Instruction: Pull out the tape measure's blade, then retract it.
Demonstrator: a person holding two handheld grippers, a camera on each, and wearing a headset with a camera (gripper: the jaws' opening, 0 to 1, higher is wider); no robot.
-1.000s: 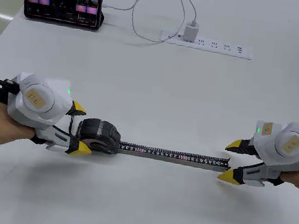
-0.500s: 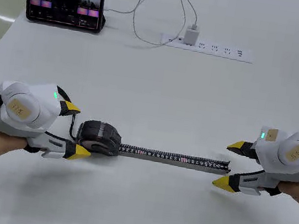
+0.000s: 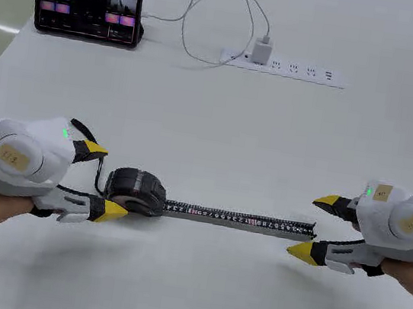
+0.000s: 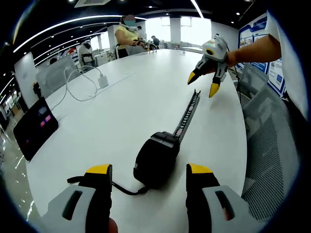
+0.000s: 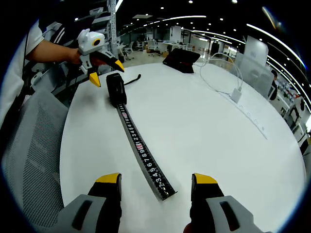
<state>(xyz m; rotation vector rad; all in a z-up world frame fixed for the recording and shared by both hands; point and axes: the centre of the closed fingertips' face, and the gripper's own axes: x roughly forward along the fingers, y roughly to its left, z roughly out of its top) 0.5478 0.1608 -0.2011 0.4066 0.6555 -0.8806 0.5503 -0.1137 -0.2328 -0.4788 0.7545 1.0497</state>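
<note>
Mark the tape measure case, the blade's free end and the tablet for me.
tape measure case (image 3: pixel 136 189), head view, top of the black housing.
blade's free end (image 3: pixel 305 229), head view, the tip of the strip.
tablet (image 3: pixel 87 1), head view, middle of its screen.

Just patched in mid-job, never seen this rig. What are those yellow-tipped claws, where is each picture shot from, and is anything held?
A person holds a two-jaw gripper in each hand. One picture comes from a headset camera looking down; the round ones from a camera on each gripper. On the white table lie a black tape measure, its blade pulled out, a tablet and a power strip. The left gripper and right gripper are both open; nothing is held.
</note>
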